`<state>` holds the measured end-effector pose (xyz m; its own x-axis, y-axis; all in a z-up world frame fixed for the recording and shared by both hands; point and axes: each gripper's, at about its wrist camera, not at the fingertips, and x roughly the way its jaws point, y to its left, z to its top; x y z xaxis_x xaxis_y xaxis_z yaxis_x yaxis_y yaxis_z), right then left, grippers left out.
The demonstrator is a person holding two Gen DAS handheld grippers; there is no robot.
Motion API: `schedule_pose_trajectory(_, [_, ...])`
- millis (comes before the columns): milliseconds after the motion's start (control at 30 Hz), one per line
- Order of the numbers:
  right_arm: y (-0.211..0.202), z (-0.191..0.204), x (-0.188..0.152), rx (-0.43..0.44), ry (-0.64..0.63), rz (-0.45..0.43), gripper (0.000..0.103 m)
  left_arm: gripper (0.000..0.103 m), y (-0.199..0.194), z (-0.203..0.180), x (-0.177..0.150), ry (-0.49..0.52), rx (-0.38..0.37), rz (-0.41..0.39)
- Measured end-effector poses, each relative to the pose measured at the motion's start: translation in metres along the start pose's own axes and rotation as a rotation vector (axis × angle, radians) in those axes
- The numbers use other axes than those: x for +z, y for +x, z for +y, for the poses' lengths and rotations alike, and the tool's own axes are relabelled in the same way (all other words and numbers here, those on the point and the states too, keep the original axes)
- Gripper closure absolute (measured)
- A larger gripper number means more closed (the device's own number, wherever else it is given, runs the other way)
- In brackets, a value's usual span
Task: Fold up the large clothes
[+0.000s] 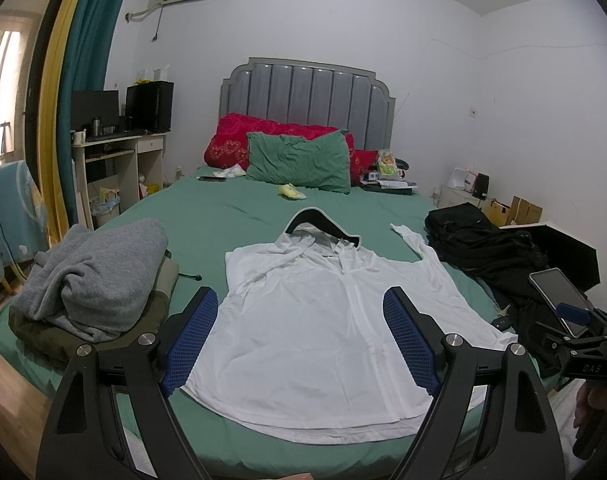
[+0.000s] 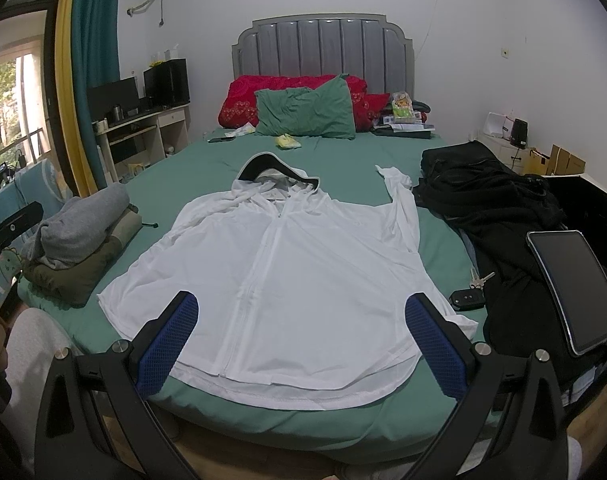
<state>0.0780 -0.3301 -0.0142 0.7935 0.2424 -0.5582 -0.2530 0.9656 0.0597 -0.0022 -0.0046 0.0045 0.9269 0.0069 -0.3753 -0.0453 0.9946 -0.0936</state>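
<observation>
A white zip hoodie (image 1: 323, 320) lies flat, front up, on the green bed, hood toward the headboard; it also shows in the right wrist view (image 2: 295, 276). Its left sleeve is folded in across the chest, its right sleeve (image 2: 399, 188) stretches out toward the black clothes. My left gripper (image 1: 301, 304) is open and empty, held above the hoodie's lower half. My right gripper (image 2: 301, 312) is open and empty, held above the hem near the foot of the bed.
A folded grey and olive pile (image 1: 91, 280) sits at the bed's left edge. Black clothes (image 2: 483, 196), a tablet (image 2: 575, 288), a car key (image 2: 467, 300) and keys lie at the right. Pillows (image 2: 307, 112) lie by the headboard. A desk (image 1: 115, 160) stands at the left.
</observation>
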Motion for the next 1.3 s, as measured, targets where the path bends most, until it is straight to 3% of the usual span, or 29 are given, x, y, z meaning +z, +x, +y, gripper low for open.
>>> schedule_pose_trajectory(1300, [-0.002,0.001,0.002,0.001,-0.003,-0.007,0.001,0.016,-0.011,-0.005,0.011,0.005,-0.002,-0.022])
